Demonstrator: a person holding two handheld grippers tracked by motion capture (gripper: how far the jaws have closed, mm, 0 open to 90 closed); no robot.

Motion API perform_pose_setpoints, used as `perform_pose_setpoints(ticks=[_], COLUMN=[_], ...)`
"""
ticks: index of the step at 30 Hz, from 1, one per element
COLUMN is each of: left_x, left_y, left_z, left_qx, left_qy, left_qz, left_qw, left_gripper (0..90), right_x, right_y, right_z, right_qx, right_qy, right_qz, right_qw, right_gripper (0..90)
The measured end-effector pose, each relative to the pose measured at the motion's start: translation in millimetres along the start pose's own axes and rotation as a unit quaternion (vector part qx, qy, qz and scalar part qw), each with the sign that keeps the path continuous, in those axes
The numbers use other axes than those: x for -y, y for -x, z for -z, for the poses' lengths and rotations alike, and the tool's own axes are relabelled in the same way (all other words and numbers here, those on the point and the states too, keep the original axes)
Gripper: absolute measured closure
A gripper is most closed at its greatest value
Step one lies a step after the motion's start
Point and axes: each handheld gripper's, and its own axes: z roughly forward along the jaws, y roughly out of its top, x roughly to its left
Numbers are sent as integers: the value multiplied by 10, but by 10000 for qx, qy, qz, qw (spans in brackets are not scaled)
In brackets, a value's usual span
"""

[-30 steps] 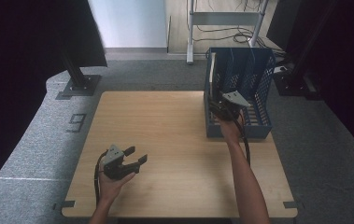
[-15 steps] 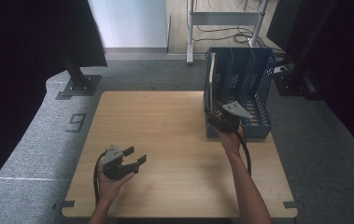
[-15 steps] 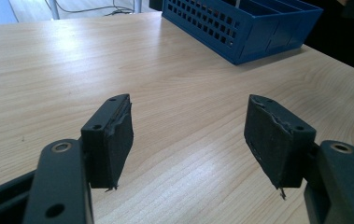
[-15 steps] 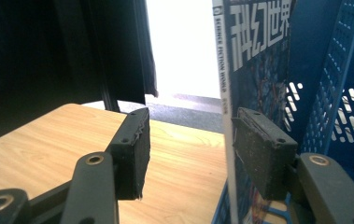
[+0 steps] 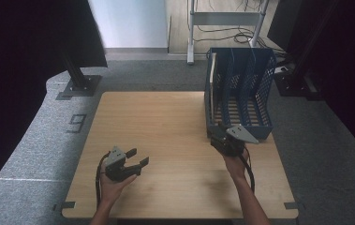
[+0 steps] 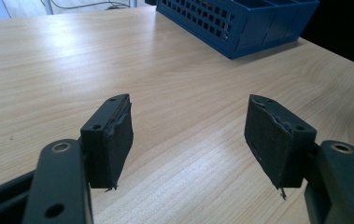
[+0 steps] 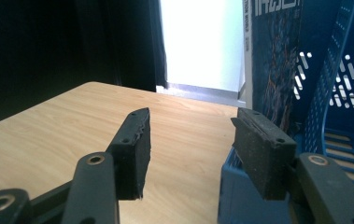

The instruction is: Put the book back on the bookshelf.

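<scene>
A blue mesh file rack [image 5: 239,132] stands at the table's back right, with a book [image 5: 211,77] upright in its leftmost slot. My right gripper [image 5: 218,133] hovers just in front of the rack's near-left corner, open and holding nothing. In the right gripper view the open gripper [image 7: 193,116] looks past the rack's corner [image 7: 240,196] toward the book's blue spine [image 7: 272,60]. My left gripper [image 5: 137,157] is low over the table near the front left, open and empty. In the left gripper view, bare wood lies between the spread gripper [image 6: 191,107], with the rack [image 6: 240,23] farther off.
The wooden table [image 5: 166,122] sits on grey carpet. A black stand base [image 5: 79,84] is off the table's back-left corner and a metal frame [image 5: 222,18] stands behind the rack. Dark curtains hang on both sides.
My right gripper has drawn back from the rack toward the table's near edge. The left gripper has stayed where it was.
</scene>
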Motion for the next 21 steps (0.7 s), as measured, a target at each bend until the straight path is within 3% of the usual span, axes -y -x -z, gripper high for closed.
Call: perform_pose_setpoints(ticks=[12,21], left_x=[29,59], left_y=[21,44], left_z=[-62,-107], left_qx=[19,23], left_qy=[-86,-193], left_qz=[-31,-87], left_qw=[10000,9998], left_gripper=[326,322], right_x=[489,686], right_y=[-45,-38], right_z=[309,422], right_qx=[-244,-259], right_qy=[-531,-851], right_qz=[-49,2], right_qw=[9983,9960], right_gripper=[449,442])
